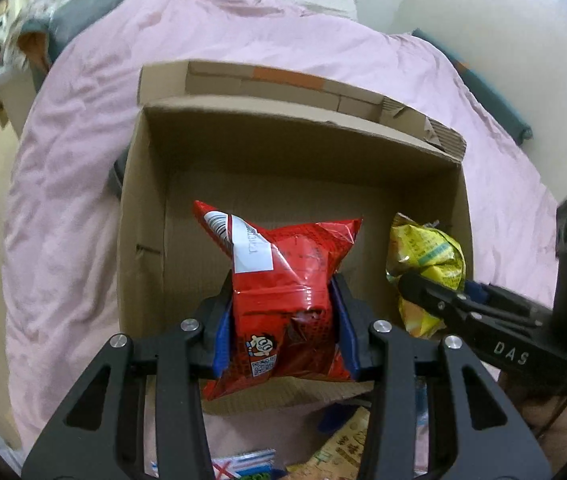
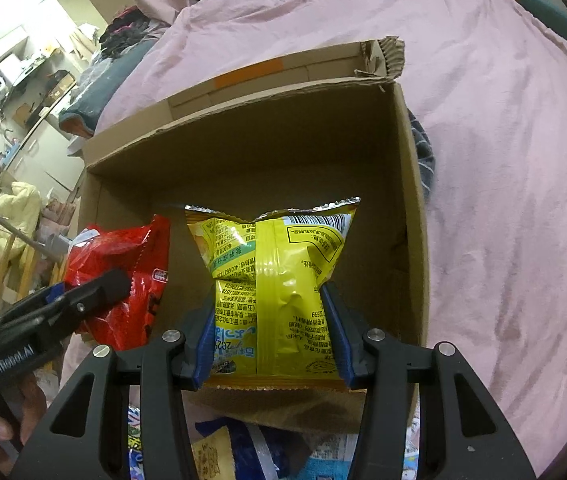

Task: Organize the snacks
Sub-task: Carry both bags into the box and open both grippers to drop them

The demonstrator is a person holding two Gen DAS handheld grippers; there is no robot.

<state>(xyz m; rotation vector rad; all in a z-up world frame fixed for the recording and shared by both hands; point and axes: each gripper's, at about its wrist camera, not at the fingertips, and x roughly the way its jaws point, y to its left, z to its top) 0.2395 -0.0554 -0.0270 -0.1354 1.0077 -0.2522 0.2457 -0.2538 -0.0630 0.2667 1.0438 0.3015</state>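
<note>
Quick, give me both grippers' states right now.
Left gripper: closed on the red snack bag, over the cardboard box.
Right gripper: closed on the yellow snack bag, over the same box.

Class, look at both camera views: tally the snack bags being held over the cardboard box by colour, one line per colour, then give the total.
Red bag: 1, held in the left gripper
Yellow bag: 1, held in the right gripper
Total: 2 bags over the box
</note>
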